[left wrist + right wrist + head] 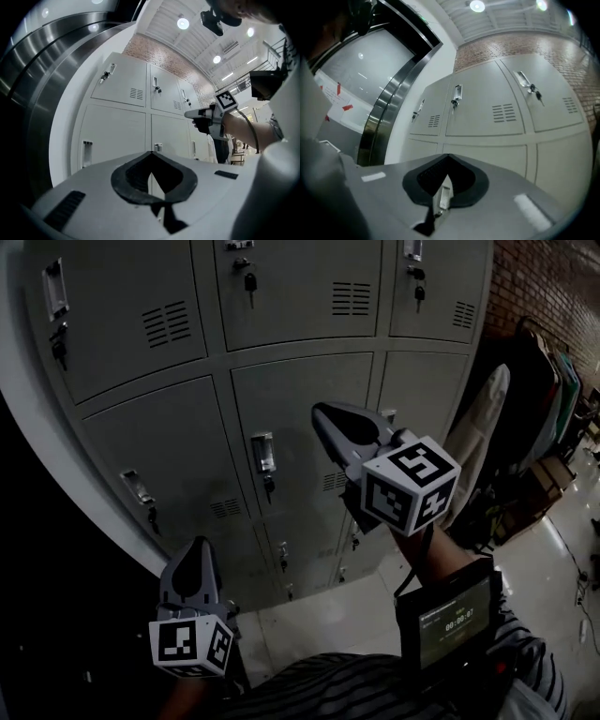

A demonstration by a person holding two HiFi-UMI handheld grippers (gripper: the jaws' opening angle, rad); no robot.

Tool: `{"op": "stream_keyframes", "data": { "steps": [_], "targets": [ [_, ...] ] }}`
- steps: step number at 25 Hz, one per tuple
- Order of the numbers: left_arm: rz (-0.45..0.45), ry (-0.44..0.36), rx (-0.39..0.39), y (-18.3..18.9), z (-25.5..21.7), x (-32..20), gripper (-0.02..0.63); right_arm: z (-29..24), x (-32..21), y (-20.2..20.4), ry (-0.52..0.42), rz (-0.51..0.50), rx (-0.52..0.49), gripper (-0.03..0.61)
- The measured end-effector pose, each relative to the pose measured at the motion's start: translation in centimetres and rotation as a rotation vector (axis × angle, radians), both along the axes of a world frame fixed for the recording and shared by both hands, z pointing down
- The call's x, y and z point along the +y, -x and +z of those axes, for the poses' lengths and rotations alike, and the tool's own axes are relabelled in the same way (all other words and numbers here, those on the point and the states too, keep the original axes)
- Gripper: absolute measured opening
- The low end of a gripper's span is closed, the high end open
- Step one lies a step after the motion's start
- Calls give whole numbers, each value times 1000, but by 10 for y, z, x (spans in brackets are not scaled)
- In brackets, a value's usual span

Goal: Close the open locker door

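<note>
A bank of grey lockers [281,381] fills the head view; every door I see lies flush, none stands ajar. The middle door [300,427] has a chrome handle [263,454] with a key under it. My right gripper [323,413] is raised in front of that door's right part, jaws shut and empty; whether it touches the door I cannot tell. My left gripper [197,551] hangs lower left, shut and empty, away from the lockers. In the left gripper view the tips [151,153] meet before the lockers [122,131], with the right gripper [197,114] at right. The right gripper view's tips [447,155] also meet.
A white rounded wall [56,456] borders the lockers on the left. To the right hang garments on a rack [539,371] with a white one [483,427] nearest and boxes [548,474] on the floor. A small screen [450,620] is strapped to the right forearm. Keys [250,282] dangle from upper locks.
</note>
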State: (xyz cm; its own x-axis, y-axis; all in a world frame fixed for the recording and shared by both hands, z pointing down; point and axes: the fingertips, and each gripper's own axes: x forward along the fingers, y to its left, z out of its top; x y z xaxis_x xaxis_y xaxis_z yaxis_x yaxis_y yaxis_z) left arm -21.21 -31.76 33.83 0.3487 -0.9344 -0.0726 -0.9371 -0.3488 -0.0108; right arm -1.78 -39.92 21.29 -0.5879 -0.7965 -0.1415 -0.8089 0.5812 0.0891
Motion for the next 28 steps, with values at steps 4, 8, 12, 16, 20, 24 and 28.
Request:
{"op": "stream_keyframes", "data": {
  "steps": [4, 8, 12, 16, 20, 24, 28],
  "targets": [
    [52, 86, -4, -36, 42, 27, 5, 73, 57, -54, 132, 50, -47, 2],
    [33, 132, 14, -66, 63, 62, 5, 121, 102, -93, 244, 71, -95, 0],
    [32, 160, -5, -115, 81, 110, 5, 146, 156, -125, 293, 44, -136, 0],
    [41, 170, -39, -153, 96, 146, 5, 165, 206, -148, 288, 71, -154, 0],
    [23, 177, -36, -164, 101, 166, 5, 187, 236, -153, 321, 79, -169, 0],
    [5, 177, -33, -166, 97, 175, 5, 199, 251, -149, 334, 74, -146, 0],
    [-7, 165, -26, -165, 93, 177, 5, 198, 258, -148, 316, 74, -122, 0]
  ]
}}
